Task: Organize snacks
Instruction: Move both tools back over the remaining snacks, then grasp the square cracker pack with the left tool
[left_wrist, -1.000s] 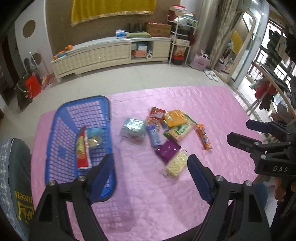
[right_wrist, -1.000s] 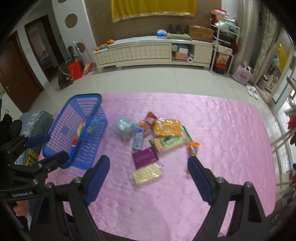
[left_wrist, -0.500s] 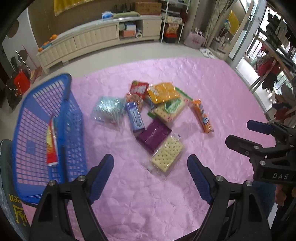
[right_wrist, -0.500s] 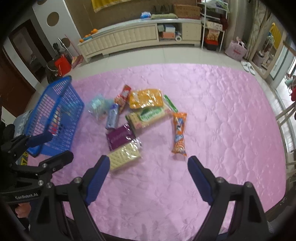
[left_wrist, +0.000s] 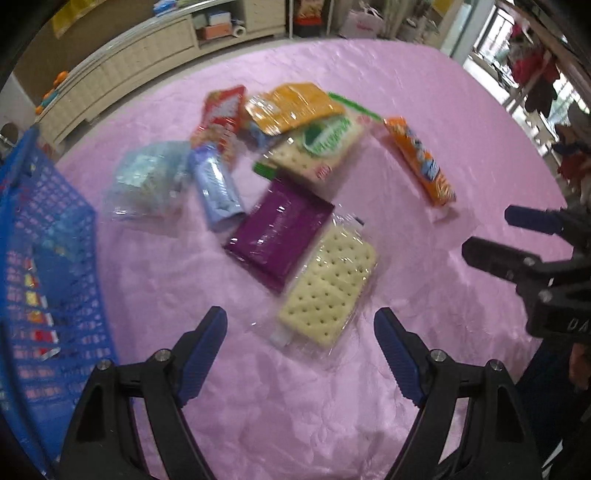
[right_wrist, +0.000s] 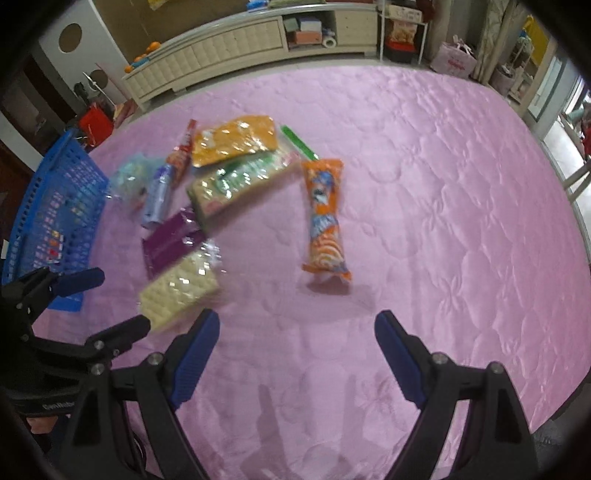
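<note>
Both hand-held grippers lowered toward a pink quilted cloth (left_wrist: 295, 424), now much nearer its surface than a second ago, with the room's far wall and cabinet pushed out to the top edge of each view. Snack pile larger in frame, nothing in it shifted.

Left gripper (left_wrist: 300, 332) released, jaws spread and empty, hovering just short of a clear-wrapped pack of pale square crackers (left_wrist: 328, 288), nearest packet of the pile. Touching that pack, a flat purple foil packet (left_wrist: 280, 230). Right gripper (right_wrist: 297, 334) likewise spread and empty, aimed at an orange tube-shaped snack bag (right_wrist: 324, 218) lying apart from the pile, toward the cloth's middle.

Blue plastic mesh basket (left_wrist: 40, 280) at the cloth's left edge, already holding packets, only partly readable through the mesh.

Likely meaning: approach under way for two pickups, crackers on the left, orange bag on the right; most snacks not yet in the basket.
</note>
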